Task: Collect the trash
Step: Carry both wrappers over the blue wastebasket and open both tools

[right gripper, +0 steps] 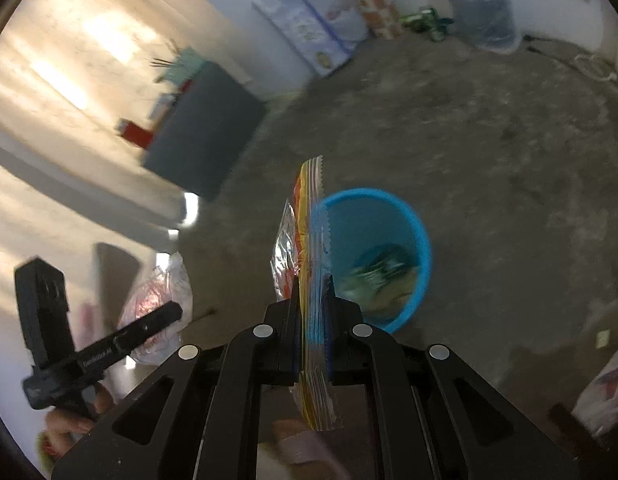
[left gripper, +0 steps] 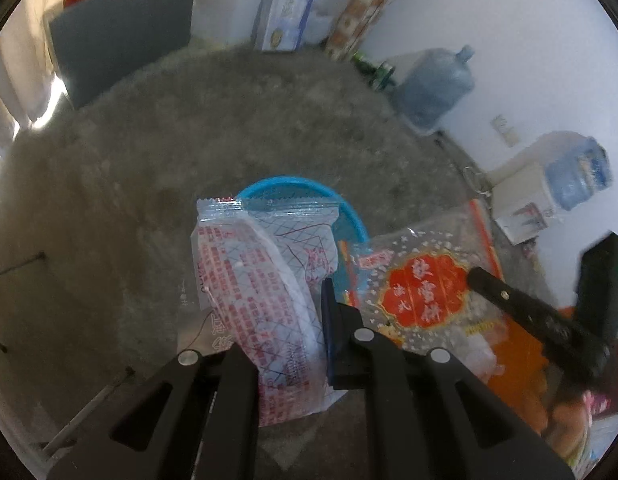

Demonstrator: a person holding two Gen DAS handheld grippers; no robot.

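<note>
My left gripper [left gripper: 285, 320] is shut on a clear wrapper with red print [left gripper: 265, 280], held upright over the near rim of the blue bin [left gripper: 305, 186]. My right gripper [right gripper: 312, 300] is shut on an orange and clear snack wrapper [right gripper: 313, 240], seen edge-on, just left of the blue bin [right gripper: 409, 220]. The bin holds some green and yellow trash [right gripper: 379, 276]. In the left wrist view the orange wrapper [left gripper: 425, 288] hangs to the right with the right gripper [left gripper: 529, 316] on it. In the right wrist view the left gripper [right gripper: 141, 332] and its wrapper [right gripper: 165, 296] show at lower left.
The floor is bare grey concrete [left gripper: 229, 120]. A dark grey box [left gripper: 121, 36] stands at the back left. Blue water jugs [left gripper: 437, 88] and a white dispenser [left gripper: 525, 200] line the right wall. A white bag [right gripper: 605, 392] lies at the far right in the right wrist view.
</note>
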